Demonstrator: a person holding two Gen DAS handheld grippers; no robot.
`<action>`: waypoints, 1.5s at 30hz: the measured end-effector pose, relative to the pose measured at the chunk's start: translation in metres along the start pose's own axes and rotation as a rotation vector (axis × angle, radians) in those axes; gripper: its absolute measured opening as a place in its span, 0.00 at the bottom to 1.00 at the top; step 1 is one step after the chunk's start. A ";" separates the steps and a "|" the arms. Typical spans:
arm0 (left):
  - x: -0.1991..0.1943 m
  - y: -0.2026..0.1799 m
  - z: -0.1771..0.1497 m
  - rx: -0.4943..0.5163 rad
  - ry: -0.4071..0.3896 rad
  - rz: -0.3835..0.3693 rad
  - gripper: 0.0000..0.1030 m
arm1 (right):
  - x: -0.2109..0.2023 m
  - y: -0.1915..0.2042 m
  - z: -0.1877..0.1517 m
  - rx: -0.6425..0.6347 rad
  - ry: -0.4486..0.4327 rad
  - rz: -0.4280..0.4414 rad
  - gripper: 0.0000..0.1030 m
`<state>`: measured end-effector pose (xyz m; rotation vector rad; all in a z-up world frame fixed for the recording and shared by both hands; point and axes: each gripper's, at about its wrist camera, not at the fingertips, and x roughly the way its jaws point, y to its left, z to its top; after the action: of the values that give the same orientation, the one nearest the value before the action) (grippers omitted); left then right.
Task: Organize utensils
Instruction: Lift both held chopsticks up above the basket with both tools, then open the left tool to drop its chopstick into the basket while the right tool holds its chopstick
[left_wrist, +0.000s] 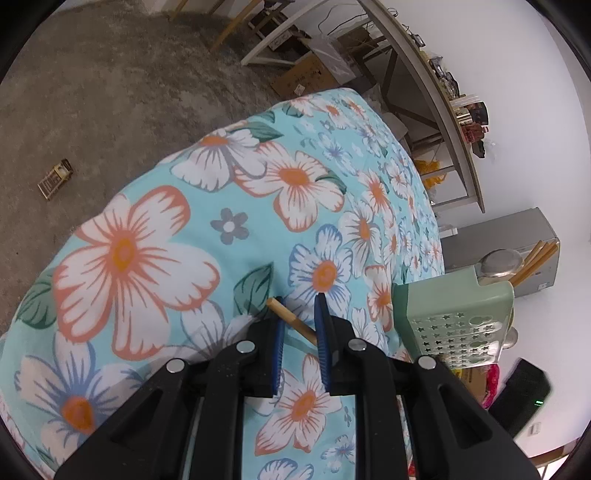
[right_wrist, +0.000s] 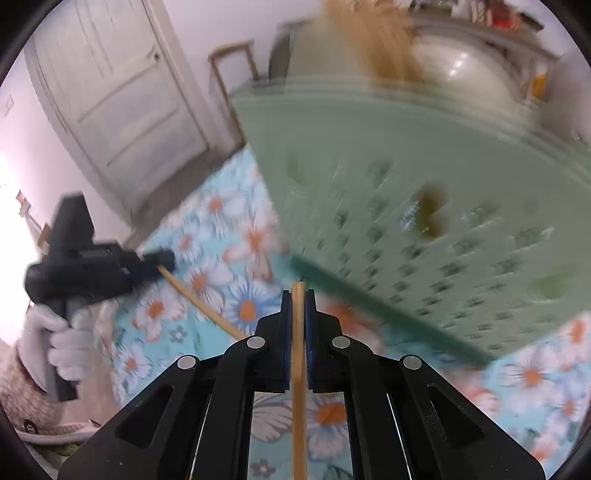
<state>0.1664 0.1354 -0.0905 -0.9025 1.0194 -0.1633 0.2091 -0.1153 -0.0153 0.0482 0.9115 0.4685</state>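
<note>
Item: my right tool (right_wrist: 297, 295) is clenching one chopstick (right_wrist: 297, 369) lengthwise, aimed toward the green holder (right_wrist: 424, 177) for upright storage. My left tool (left_wrist: 300, 301) is straddling a second chopstick (left_wrist: 291, 320), near that holder; whether it is gripping, I cannot tell.

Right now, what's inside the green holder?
Sticking out of the holder: a metal ladle bowl and wooden chopstick ends. The wall hides everything lower, so the count is unknown.

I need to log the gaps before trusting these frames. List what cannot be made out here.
- Green utensil holder, right wrist view: motion blur smears its contents.
- Chopstick at the left gripper, left wrist view: its far part is hidden behind the right finger; firm contact unclear.
- Chopstick in the right gripper: its lower end is cut off by the frame edge.
</note>
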 end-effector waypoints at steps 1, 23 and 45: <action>-0.001 -0.003 -0.001 0.017 -0.012 0.012 0.15 | -0.015 -0.003 0.002 0.012 -0.035 -0.002 0.04; -0.100 -0.184 -0.049 0.706 -0.321 -0.203 0.05 | -0.229 -0.071 -0.029 0.294 -0.629 -0.037 0.04; -0.133 -0.328 -0.069 0.888 -0.349 -0.519 0.05 | -0.238 -0.083 -0.046 0.363 -0.705 0.050 0.04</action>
<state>0.1299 -0.0469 0.2185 -0.3282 0.2894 -0.7984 0.0808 -0.2950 0.1152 0.5355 0.2896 0.2914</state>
